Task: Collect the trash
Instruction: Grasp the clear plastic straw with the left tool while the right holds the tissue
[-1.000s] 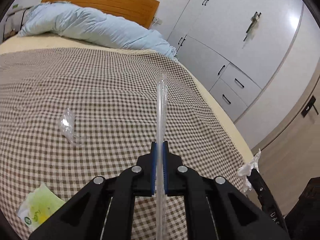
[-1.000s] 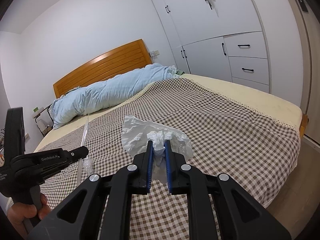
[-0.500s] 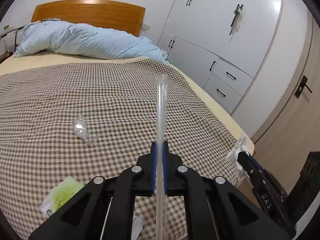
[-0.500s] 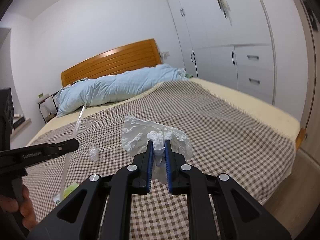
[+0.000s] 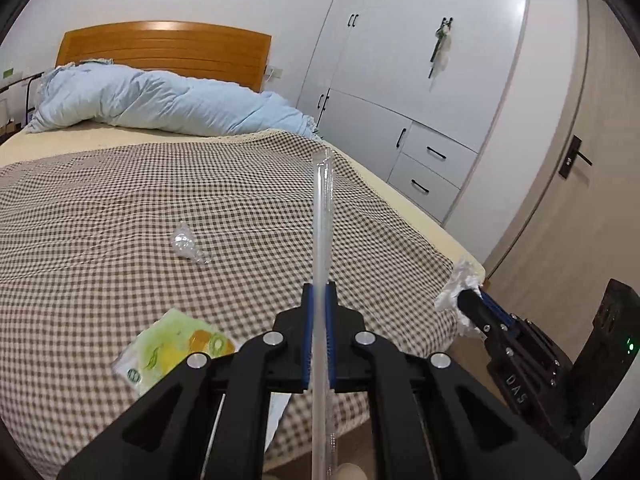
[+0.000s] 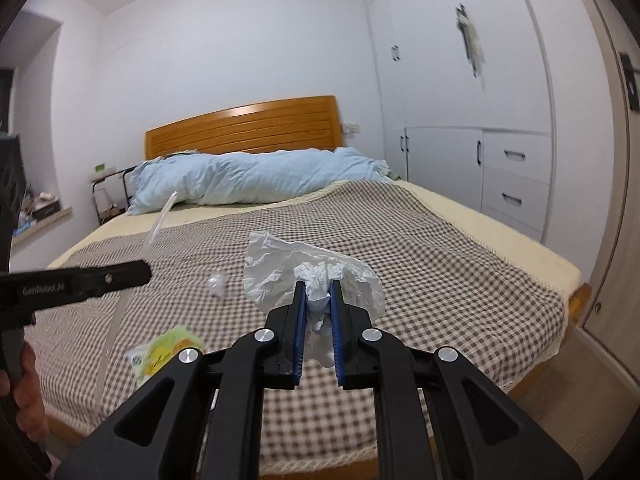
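Both hands are loaded above the foot of the bed (image 5: 400,216). The left tongs (image 5: 319,304) are pinched on one clear plastic tube wrapper (image 5: 322,216), its long axis running up the centre of the left wrist frame. The right tongs (image 6: 318,300) are clamped on one crumpled white tissue (image 6: 280,268).

Two pieces of trash lie on the checked bedspread. A green snack packet (image 5: 172,344) sits at lower left of the left wrist frame, just left of the left tongs and nearer them than the right. A small crumpled clear wrapper (image 5: 185,242) lies higher, left of centre. With both tongs full, emptying them likely comes first. No bin is visible.
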A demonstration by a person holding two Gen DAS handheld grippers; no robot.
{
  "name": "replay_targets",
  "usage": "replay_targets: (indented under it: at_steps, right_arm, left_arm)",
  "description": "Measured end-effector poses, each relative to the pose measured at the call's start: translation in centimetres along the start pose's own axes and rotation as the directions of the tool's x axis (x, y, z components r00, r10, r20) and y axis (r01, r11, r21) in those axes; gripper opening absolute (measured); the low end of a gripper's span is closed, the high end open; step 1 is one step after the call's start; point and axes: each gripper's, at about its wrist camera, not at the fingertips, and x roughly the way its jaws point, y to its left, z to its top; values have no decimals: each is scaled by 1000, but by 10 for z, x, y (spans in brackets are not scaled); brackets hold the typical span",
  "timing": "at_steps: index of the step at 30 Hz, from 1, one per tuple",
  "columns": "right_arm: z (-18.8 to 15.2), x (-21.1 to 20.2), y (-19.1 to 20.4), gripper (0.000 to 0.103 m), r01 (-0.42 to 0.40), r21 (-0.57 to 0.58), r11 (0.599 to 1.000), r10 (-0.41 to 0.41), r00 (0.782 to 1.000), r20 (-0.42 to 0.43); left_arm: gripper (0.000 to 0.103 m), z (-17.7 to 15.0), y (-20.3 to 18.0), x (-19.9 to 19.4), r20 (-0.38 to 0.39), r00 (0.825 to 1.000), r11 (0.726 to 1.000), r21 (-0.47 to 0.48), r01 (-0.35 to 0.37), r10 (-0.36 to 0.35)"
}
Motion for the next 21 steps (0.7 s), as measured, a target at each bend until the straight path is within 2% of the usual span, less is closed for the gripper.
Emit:
replay_targets:
  at_steps: [4, 13, 21]
  right_arm:
    - [-13, -21, 11, 12, -17, -16, 1000, 18, 999, 28]
    - [-47, -49, 15, 12, -69, 56, 996, 64, 995, 72]
    - [-72, -72, 20, 12, -72, 64, 995, 64, 990, 125]
  left_arm:
    - [3, -16, -3, -25, 18, 1000, 1000, 7, 3, -3]
    - [3, -41, -7, -79, 77, 997, 1000, 21, 5, -6]
    - [3, -57, 3, -120, 127, 992, 1000, 0, 13, -13]
